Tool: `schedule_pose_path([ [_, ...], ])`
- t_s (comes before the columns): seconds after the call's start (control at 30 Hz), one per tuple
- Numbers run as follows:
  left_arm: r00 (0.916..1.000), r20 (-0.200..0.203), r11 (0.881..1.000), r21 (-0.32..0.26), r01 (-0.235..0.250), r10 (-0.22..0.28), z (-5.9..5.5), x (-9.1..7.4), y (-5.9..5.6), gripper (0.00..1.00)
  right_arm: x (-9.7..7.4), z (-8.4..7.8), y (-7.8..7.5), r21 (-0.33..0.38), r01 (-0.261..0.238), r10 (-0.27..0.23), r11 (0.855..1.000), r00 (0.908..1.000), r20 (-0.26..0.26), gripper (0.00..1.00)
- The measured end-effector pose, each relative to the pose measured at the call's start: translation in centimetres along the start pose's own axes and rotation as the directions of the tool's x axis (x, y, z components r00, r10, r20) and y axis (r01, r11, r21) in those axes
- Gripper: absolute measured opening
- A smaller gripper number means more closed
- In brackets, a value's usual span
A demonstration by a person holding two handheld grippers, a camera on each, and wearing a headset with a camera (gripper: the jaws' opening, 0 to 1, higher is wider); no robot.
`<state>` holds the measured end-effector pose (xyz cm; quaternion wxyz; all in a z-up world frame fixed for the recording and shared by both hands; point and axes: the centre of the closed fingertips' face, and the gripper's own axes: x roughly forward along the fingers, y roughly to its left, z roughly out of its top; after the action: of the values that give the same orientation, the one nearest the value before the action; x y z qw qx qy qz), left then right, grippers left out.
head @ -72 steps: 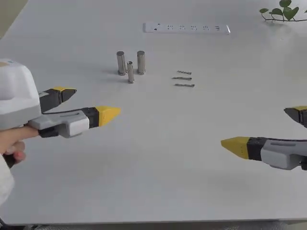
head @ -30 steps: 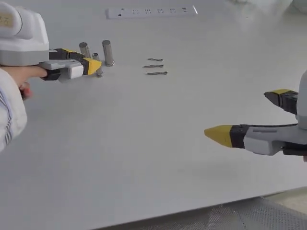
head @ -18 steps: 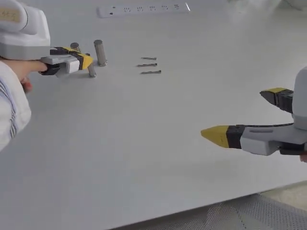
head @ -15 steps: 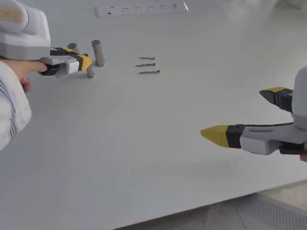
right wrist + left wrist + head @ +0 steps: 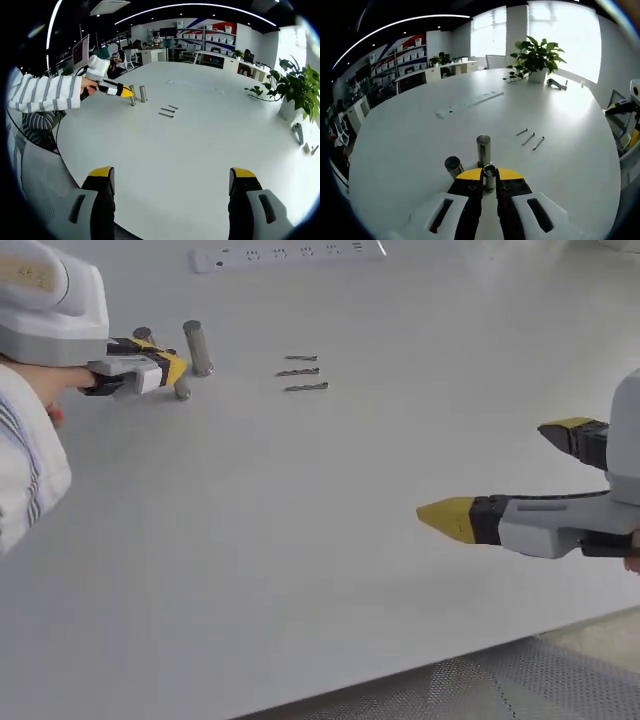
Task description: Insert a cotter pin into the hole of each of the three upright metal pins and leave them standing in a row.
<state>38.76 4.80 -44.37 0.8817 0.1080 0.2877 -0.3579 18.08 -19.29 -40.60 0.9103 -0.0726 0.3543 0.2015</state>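
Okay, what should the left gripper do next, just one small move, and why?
Probably lift the short grey metal pin straight up, clear of the tall metal pin just beyond it. The left gripper looks shut on it, the three thin cotter pins lie untouched on the white table, and the open right gripper hangs far off.

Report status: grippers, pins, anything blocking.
Left gripper shut on short metal pin. Right gripper open, hovering apart. Three cotter pins lying loose, none inserted.

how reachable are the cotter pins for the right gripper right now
Probably yes. The right gripper is open over bare table, and the three cotter pins lie loose in the open. The left gripper, closed on a metal pin, sits off to their side, not between.
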Motion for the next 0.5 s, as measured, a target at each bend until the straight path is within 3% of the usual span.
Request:
schedule_pose_path([
  [0.2,0.9999,-0.013,1.000,0.007,-0.008,0.008,0.0,-0.2,0.1,0.05,-0.1,0.0,-0.1,0.000,0.007,-0.007,1.000,1.0000,-0.003,0.93],
  [0.27,0.9998,0.013,0.998,0.065,-0.013,0.013,0.7,-0.6,0.0,0.05,-0.1,-0.1,-0.1,-0.001,0.009,-0.009,1.000,0.9999,-0.007,0.93],
  [0.4,0.9994,0.021,0.991,0.135,0.026,-0.029,1.3,-1.0,-1.1,0.05,0.1,-0.1,0.1,0.002,0.001,-0.001,1.000,1.0000,-0.004,0.93],
  [0.47,0.9987,0.023,0.978,0.204,0.040,-0.046,1.7,-1.6,-2.2,0.05,0.2,0.1,0.3,-0.001,-0.006,0.006,1.000,1.0000,0.003,0.93],
  [0.5,0.9983,0.024,0.978,0.204,0.047,-0.053,1.8,-1.8,-2.7,0.05,0.2,0.2,0.4,-0.004,-0.009,0.009,1.000,0.9999,0.006,0.93],
])
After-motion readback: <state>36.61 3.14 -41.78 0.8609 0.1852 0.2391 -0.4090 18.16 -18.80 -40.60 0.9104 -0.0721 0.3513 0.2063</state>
